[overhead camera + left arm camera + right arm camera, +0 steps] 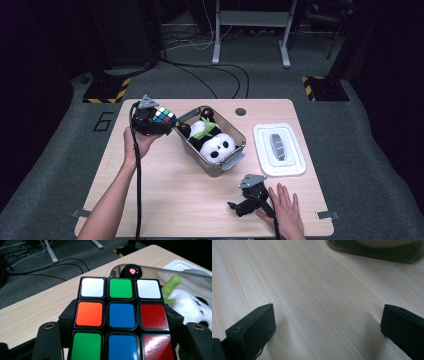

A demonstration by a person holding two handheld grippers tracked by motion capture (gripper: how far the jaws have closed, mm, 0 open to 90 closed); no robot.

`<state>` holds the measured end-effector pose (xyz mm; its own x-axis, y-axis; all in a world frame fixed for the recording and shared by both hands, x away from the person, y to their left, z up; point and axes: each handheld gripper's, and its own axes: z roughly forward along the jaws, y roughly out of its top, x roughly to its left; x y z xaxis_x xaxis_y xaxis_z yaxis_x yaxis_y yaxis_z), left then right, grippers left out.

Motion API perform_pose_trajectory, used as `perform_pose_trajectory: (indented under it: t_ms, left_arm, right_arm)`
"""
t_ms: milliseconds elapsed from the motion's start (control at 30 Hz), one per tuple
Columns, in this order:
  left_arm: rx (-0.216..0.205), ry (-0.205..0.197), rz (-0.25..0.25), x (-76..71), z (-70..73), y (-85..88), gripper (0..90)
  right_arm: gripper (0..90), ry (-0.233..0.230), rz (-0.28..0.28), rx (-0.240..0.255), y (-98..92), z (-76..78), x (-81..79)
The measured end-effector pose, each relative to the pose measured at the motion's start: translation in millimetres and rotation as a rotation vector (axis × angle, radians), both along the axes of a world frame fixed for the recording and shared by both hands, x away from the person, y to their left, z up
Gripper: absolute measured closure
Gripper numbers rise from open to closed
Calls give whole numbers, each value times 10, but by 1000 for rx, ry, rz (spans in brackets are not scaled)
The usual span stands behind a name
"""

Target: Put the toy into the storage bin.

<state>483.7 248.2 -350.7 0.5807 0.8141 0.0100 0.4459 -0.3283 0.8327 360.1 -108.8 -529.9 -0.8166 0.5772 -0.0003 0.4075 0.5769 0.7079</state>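
Left tongs [159, 121] are gripping the puzzle cube [121, 320], holding it just beside the clear bin [235, 131] with the panda plush [215, 145]. Carry step, likely. Next: moving over the bin and releasing. Right tongs [239, 206] are lying open on the surface [312, 290].

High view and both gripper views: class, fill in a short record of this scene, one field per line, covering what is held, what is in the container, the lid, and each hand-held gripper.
held item: Rubik's cube, clamped in the left hand-held gripper above the table, beside the container
container: clear plastic box, open
contents: panda plush toy with a green leaf
lid: white lid lying flat to the right of the box
right hand-held gripper: resting on the table, jaws apart, nothing between them
right hand: flat on the table beside that gripper
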Motion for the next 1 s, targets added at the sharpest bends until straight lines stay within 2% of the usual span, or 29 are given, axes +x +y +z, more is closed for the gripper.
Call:
perform_pose_trajectory:
  t_ms: [533, 1000]
  left_arm:
    - [6, -3, -46, 171, 50, -318, 339]
    - [8, 19, -94, 365, -30, -593, 338]
  right_arm:
    - [0, 0, -1, 0, 0, 0, 0]
    - [0, -2, -1, -1, -1, 0, 2]
